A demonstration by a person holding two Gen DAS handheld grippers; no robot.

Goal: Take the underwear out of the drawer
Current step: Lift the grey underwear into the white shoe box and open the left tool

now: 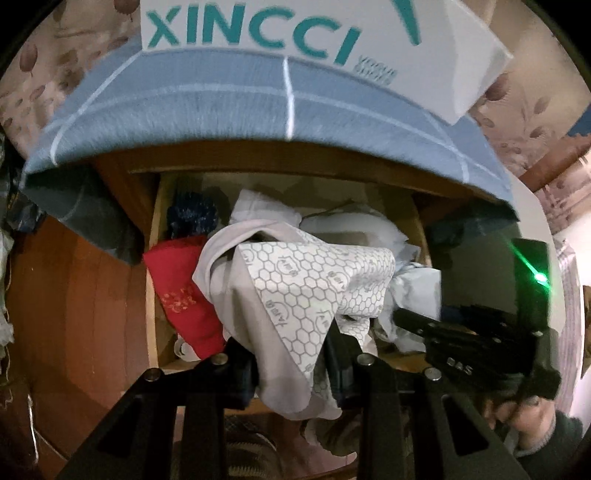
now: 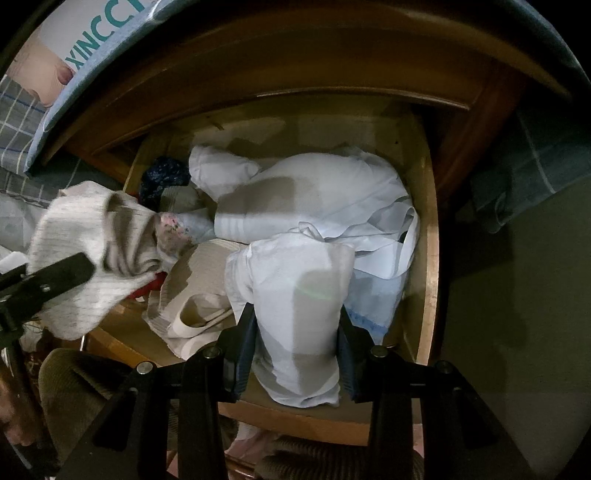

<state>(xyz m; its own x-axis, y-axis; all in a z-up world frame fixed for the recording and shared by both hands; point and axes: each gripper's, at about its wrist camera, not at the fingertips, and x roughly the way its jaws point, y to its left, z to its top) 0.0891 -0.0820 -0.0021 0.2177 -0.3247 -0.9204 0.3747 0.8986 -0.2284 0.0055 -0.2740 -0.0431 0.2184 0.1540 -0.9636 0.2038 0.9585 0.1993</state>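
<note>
Left wrist view first, sweeping from nine o'clock to three: we see the open wooden drawer (image 1: 153, 258) under a blue grid-lined bedsheet edge (image 1: 258, 110), with a white box lettered XINCCI (image 1: 258, 33) at twelve o'clock. At about ten o'clock in the drawer lies a folded red cloth (image 1: 181, 291). At the centre hangs the grey underwear with a white honeycomb-printed panel (image 1: 295, 295); our left hand-held gripper (image 1: 291, 369) is pinching it between its pads, the fabric raised above the pile. At four o'clock our right hand-held gripper (image 1: 476, 350) reaches in, a green light glinting on it.

In the right wrist view the same grey garment shows at nine o'clock, held clear of the drawer's left side. A beige ribbed garment (image 2: 199, 295) lies at seven o'clock, and a heap of white clothing (image 2: 314, 199) fills the centre. At six o'clock our right gripper (image 2: 295, 350) has its pads pressed onto a pale white-blue garment (image 2: 299, 314), which still trails onto the pile.

To do this well, we judge that both pieces should be lifted straight up and toward us, slowly, so trailing folds slip free without dragging neighbours out, keeping a firm pinch and clearing the front edge of the drawer.
</note>
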